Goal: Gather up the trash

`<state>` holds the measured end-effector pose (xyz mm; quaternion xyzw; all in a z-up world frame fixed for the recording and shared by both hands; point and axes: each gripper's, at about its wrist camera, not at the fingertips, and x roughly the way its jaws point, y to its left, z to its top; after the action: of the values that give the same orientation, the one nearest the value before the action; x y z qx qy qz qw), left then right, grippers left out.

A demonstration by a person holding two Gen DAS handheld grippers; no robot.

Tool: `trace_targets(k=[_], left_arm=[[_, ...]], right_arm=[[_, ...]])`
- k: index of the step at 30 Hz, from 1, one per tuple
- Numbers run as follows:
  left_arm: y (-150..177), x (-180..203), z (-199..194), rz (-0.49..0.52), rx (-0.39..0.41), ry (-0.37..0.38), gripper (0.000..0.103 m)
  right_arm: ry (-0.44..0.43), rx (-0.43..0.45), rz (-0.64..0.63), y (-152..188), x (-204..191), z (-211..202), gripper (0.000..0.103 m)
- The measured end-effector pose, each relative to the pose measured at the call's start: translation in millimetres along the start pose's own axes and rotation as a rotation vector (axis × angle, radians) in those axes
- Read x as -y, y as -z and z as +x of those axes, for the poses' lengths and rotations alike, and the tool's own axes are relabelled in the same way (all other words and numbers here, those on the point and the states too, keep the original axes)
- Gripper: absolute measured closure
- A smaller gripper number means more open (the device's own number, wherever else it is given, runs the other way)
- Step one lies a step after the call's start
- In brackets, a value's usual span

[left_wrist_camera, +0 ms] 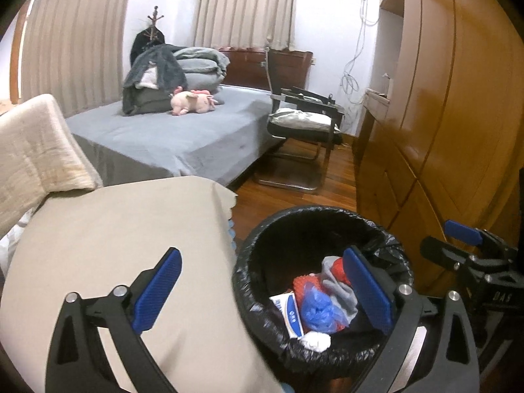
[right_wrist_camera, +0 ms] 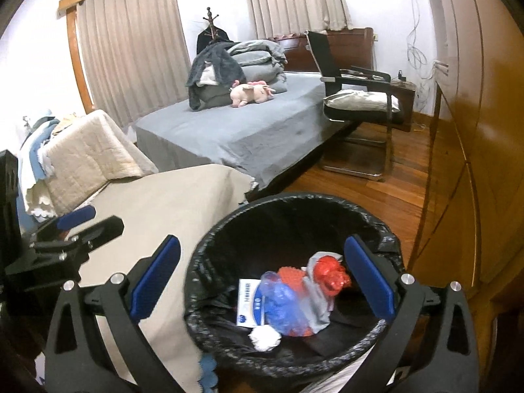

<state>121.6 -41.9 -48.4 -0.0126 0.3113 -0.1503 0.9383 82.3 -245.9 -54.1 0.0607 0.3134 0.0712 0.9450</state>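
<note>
Nearest, left claw [left_wrist_camera: 262,291] and right claw [right_wrist_camera: 262,281] both released wide, nothing between the blue pads [right_wrist_camera: 156,276]. Just below, black-lined trash bin [right_wrist_camera: 229,229] on the floor beside the beige-covered surface [left_wrist_camera: 124,229]. Inside the bin: white crumpled paper ball [right_wrist_camera: 264,337], blue plastic bag [right_wrist_camera: 281,298], red netting [right_wrist_camera: 330,273], white-and-blue packet [right_wrist_camera: 247,304]. Farther back, grey bed [right_wrist_camera: 249,131] with pink plush toy [right_wrist_camera: 250,93], black chair [right_wrist_camera: 357,98] beside it.
</note>
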Motion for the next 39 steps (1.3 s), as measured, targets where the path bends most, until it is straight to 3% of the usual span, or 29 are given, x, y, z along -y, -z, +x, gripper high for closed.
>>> trace_targets(k=[16,39], left_arm=[[12.9,-17.5,-65.7,-0.032,0.049,-0.069,0.006],[20.3,-15.7,-104.3,-0.043,0.128,-0.085,0.006]], right_arm=[[-0.052,0.052,-0.081,-3.3,-42.6,-35.8,0.005],[-0.073,0.091,-0.132,-0.9,-65.5,-54.5,0.005]])
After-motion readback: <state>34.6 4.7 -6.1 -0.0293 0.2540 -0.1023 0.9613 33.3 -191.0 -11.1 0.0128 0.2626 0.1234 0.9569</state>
